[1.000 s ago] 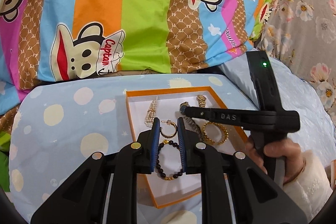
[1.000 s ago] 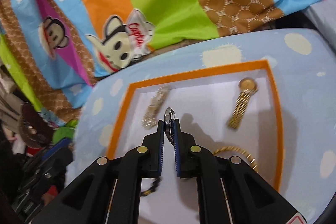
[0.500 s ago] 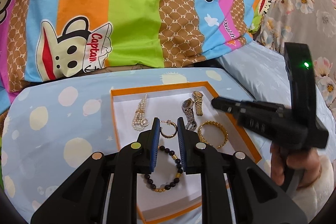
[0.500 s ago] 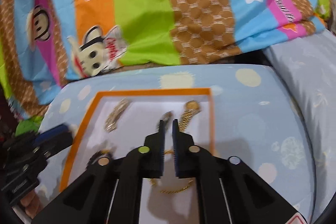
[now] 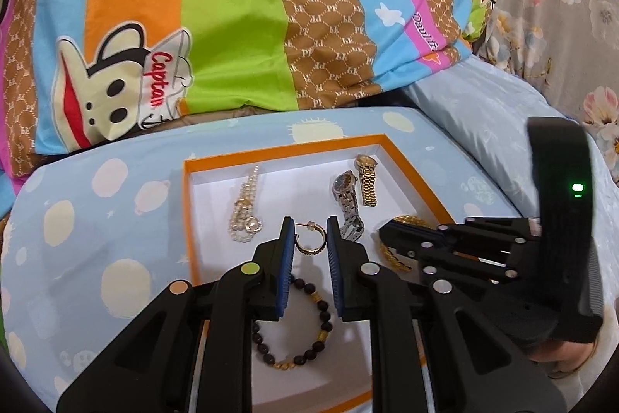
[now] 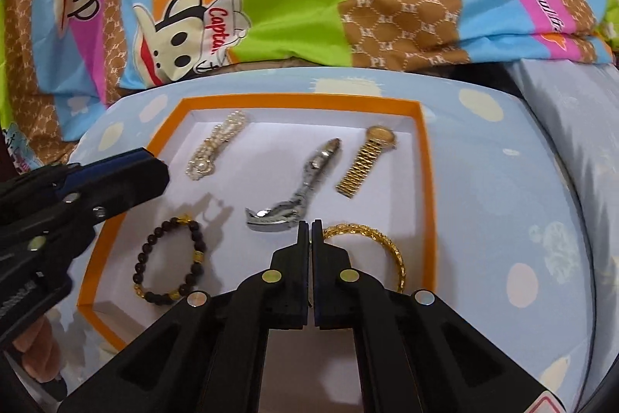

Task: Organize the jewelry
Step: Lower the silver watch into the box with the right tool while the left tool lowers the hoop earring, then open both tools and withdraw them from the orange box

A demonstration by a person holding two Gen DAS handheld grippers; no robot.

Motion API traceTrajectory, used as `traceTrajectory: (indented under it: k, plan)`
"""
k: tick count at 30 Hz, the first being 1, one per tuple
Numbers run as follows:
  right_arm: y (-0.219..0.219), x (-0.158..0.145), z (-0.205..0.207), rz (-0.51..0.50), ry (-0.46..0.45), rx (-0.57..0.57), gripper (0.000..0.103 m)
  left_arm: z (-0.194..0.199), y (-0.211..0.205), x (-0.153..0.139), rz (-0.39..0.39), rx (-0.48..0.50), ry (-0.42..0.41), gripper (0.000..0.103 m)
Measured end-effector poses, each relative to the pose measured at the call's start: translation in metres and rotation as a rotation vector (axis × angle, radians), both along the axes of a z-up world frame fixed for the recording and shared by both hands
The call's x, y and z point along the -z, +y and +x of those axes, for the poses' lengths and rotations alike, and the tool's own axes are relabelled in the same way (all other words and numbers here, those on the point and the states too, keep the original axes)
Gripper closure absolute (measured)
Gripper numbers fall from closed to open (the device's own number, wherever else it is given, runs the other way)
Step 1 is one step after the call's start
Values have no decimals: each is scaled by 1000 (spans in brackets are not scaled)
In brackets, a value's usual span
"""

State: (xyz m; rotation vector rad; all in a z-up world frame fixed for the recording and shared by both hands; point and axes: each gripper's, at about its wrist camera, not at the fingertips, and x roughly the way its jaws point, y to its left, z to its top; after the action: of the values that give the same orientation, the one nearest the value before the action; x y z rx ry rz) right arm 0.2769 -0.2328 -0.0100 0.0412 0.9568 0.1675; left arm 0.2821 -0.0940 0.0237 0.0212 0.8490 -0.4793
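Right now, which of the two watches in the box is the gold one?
The gold watch is the straight one nearest the box's right wall. The silver watch beside it lies curled, closer to the right gripper.

Gold hoop earring (image 5: 308,239) between parted jaws

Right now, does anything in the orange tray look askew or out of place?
Only the silver watch: it lies on its side, strap curled, slanted beside the straight gold watch. A gold hoop earring sits between the left hand-held gripper's open fingers, not laid down.
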Motion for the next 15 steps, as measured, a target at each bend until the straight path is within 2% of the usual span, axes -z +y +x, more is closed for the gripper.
traceTrajectory:
  k: [4,9,11,12,13,15]
  plan:
    - [-13,-13,-15,44,-42,17,102,15,-13,16,17,-8,58,87]
    - [-20,-23,-30,60,-69,24,102,23,-20,28,20,-31,86,86]
    - [-23,-26,-35,65,-79,29,102,21,-20,28,29,-49,80,73]
    - [-23,-28,-38,66,-83,31,102,21,-19,26,28,-65,73,55]
    - [-24,-30,-42,67,-90,34,102,19,-14,22,9,-89,58,44]
    - [-26,-36,-51,64,-106,39,102,15,-2,9,-38,-129,29,40]
